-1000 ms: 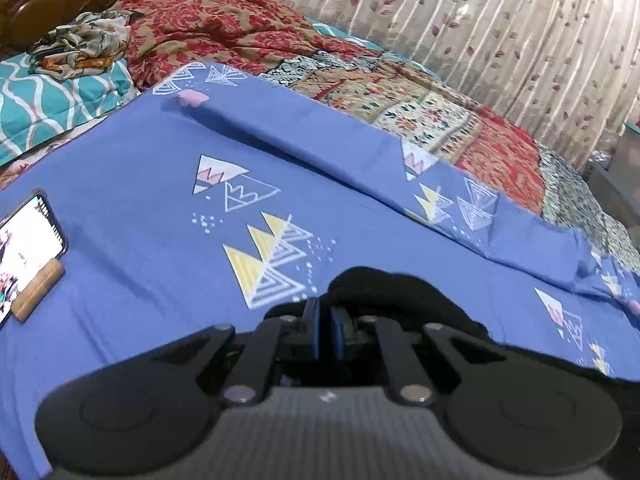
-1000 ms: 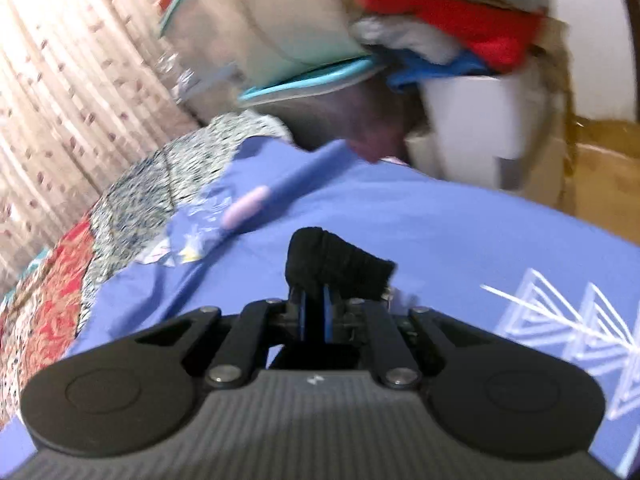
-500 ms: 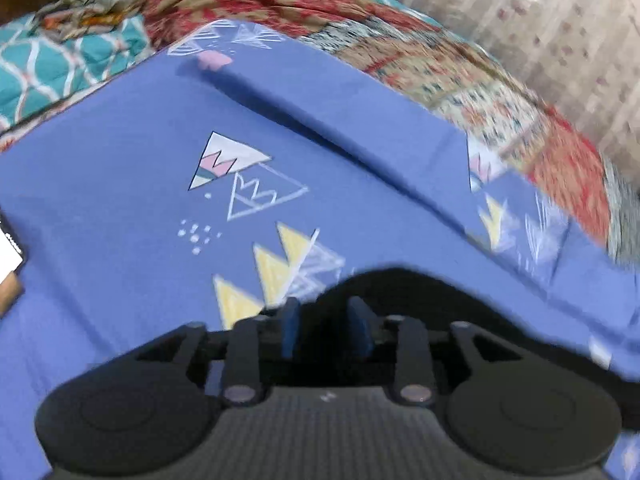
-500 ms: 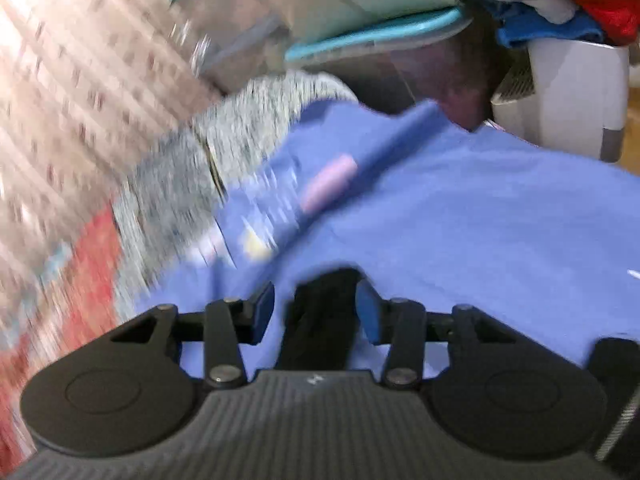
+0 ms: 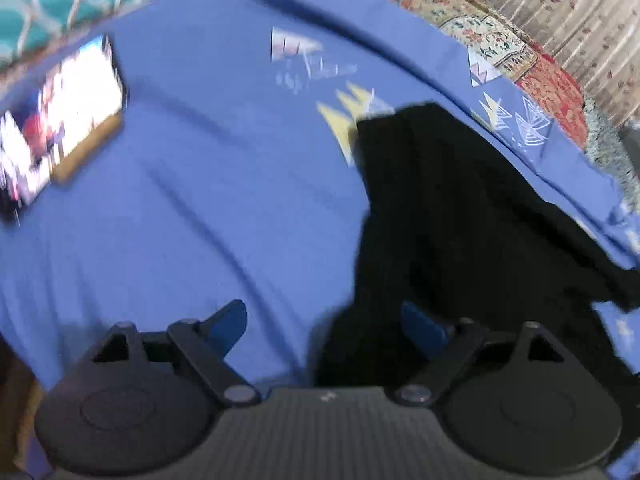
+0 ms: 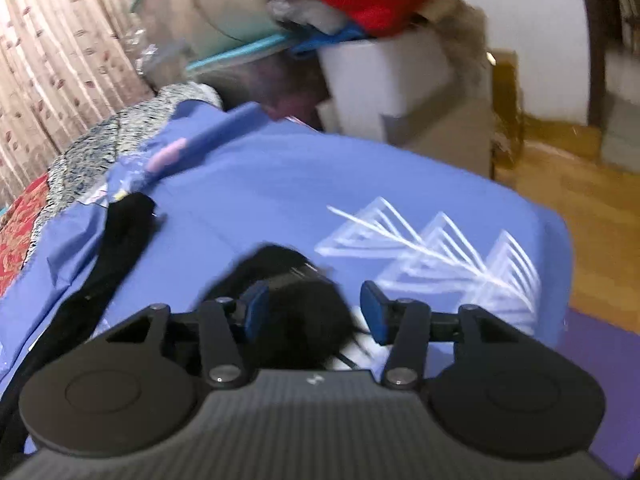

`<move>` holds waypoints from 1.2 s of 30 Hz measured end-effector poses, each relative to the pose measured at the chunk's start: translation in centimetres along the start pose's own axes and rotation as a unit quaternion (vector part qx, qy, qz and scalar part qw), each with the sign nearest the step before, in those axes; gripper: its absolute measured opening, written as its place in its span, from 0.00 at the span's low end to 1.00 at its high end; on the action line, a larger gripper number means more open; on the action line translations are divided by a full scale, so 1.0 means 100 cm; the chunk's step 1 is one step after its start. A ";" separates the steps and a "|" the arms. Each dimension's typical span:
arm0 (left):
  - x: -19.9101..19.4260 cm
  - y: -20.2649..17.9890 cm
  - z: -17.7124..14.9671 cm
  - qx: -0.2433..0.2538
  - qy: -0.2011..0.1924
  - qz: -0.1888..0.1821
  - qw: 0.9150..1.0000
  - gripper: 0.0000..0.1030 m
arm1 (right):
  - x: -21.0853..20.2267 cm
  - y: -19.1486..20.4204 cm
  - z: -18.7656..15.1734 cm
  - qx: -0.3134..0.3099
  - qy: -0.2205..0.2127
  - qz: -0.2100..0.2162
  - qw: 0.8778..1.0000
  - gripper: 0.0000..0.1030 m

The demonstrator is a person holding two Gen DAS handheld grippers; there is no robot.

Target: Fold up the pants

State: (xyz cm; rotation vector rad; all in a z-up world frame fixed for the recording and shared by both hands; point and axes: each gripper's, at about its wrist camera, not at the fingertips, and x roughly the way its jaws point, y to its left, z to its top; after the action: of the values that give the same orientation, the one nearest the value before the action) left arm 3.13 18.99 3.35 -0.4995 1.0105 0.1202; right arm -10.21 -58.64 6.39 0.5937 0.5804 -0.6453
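Two handheld grippers over one bed covered by a blue sheet (image 5: 208, 200) printed with triangles.

Left gripper (image 5: 324, 326): jaws spread wide and just been opening; blue pads (image 5: 228, 322) well apart. Black cloth lies partly between them toward the right pad, not pinched.

Right gripper (image 6: 314, 312): jaws parted and just been opening. A bunched end of black cloth sits between the pads, against the left one and clear of the right; not clamped.

Black pants (image 5: 460, 220): lying loose on the sheet. In the left wrist view they spread from the near right of the gripper up toward the far right fold of the sheet. In the right wrist view a narrow strip (image 6: 120, 240) runs along the left toward the far edge, and a bunched end lies just ahead of the jaws.

Phone (image 5: 60, 120): screen lit, propped on a wooden stand at the left of the sheet; blurred.

Patterned quilt (image 5: 540, 76): beyond the sheet, far right.

White bin (image 6: 384, 80): past the bed's far edge, heaped with clothes.

Curtain (image 6: 48, 60): far left in the right wrist view.
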 end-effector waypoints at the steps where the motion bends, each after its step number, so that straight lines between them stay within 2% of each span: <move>1: 0.003 0.000 -0.003 -0.011 0.010 -0.010 1.000 0.85 | 0.003 -0.006 -0.003 0.015 0.007 0.001 1.000 0.53; 3: 0.008 -0.002 -0.009 -0.024 0.020 -0.023 0.999 0.86 | 0.011 -0.018 -0.006 0.056 0.028 0.020 0.998 0.62; 5: 0.011 -0.007 -0.013 -0.028 0.022 -0.035 0.999 0.86 | 0.022 -0.026 -0.008 0.100 0.042 0.033 0.994 0.63; 7: 0.014 -0.015 -0.015 -0.028 0.024 -0.038 0.999 0.79 | 0.031 -0.026 -0.006 0.127 0.045 0.040 0.990 0.61; 8: 0.015 -0.019 -0.017 -0.027 0.025 -0.039 0.999 0.63 | 0.035 -0.019 -0.003 0.131 0.048 0.046 0.989 0.44; 9: 0.016 -0.023 -0.018 -0.022 0.026 -0.036 0.999 0.46 | 0.038 -0.012 -0.001 0.125 0.060 0.058 0.989 0.14; 11: 0.019 -0.031 -0.021 -0.008 0.031 -0.021 0.999 0.37 | 0.032 0.003 0.004 0.081 0.063 0.027 0.994 0.13; 12: 0.020 -0.034 -0.022 0.001 0.030 -0.008 1.000 0.30 | 0.021 0.011 0.007 0.046 0.035 -0.001 0.998 0.13; 14: 0.019 -0.039 -0.024 0.020 0.028 0.018 0.999 0.25 | -0.009 0.019 0.017 -0.009 -0.051 -0.045 0.998 0.12; 15: 0.019 -0.039 -0.024 0.025 0.031 0.025 0.999 0.25 | -0.020 0.021 0.023 -0.026 -0.084 -0.070 0.994 0.11; 17: 0.021 -0.040 -0.025 0.030 0.035 0.034 0.998 0.26 | -0.024 0.022 0.030 -0.062 -0.107 -0.131 0.984 0.03; 18: 0.021 -0.040 -0.025 0.033 0.034 0.037 0.998 0.30 | -0.017 0.022 0.030 -0.090 -0.104 -0.177 0.975 0.07; 19: 0.020 -0.040 -0.025 0.035 0.034 0.039 0.998 0.33 | -0.007 0.018 0.030 -0.105 -0.078 -0.197 0.972 0.09; 20: 0.017 -0.041 -0.025 0.038 0.033 0.041 0.998 0.37 | 0.000 0.008 0.032 -0.093 -0.045 -0.193 0.976 0.09; 21: 0.012 -0.041 -0.024 0.042 0.027 0.042 0.998 0.40 | 0.001 -0.003 0.034 -0.053 -0.029 -0.182 0.981 0.09; 23: -0.003 -0.041 -0.022 0.051 0.005 0.045 0.998 0.44 | -0.012 -0.017 0.039 0.020 -0.046 -0.149 0.988 0.09; 26: -0.024 -0.042 -0.007 0.078 -0.029 0.052 0.995 0.50 | -0.017 0.003 0.050 0.012 -0.043 -0.105 0.993 0.10; 27: -0.028 -0.046 0.001 0.096 -0.041 0.061 0.993 0.53 | -0.014 0.015 0.054 0.003 -0.037 -0.086 0.996 0.12; 29: -0.030 -0.063 0.019 0.147 -0.069 0.089 0.983 0.51 | -0.010 0.042 0.063 -0.017 -0.031 -0.046 0.998 0.16; 30: -0.030 -0.075 0.028 0.179 -0.087 0.108 0.974 0.52 | -0.007 0.057 0.066 -0.027 -0.031 -0.027 0.999 0.27; 32: -0.027 -0.100 0.046 0.237 -0.112 0.110 0.959 0.53 | 0.002 0.084 0.070 -0.042 -0.026 0.006 0.999 0.43; 34: -0.018 -0.126 0.062 0.287 -0.137 0.116 0.941 0.55 | 0.013 0.110 0.074 -0.055 -0.013 0.038 0.998 0.44; 36: 0.003 -0.148 0.076 0.339 -0.155 0.125 0.919 0.66 | 0.029 0.135 0.078 -0.070 0.004 0.059 0.996 0.45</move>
State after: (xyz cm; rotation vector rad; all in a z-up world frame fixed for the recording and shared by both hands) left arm 14.02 9.33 11.46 0.2818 0.7352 0.0669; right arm 3.40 -56.10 14.11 0.4962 0.5874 -0.4866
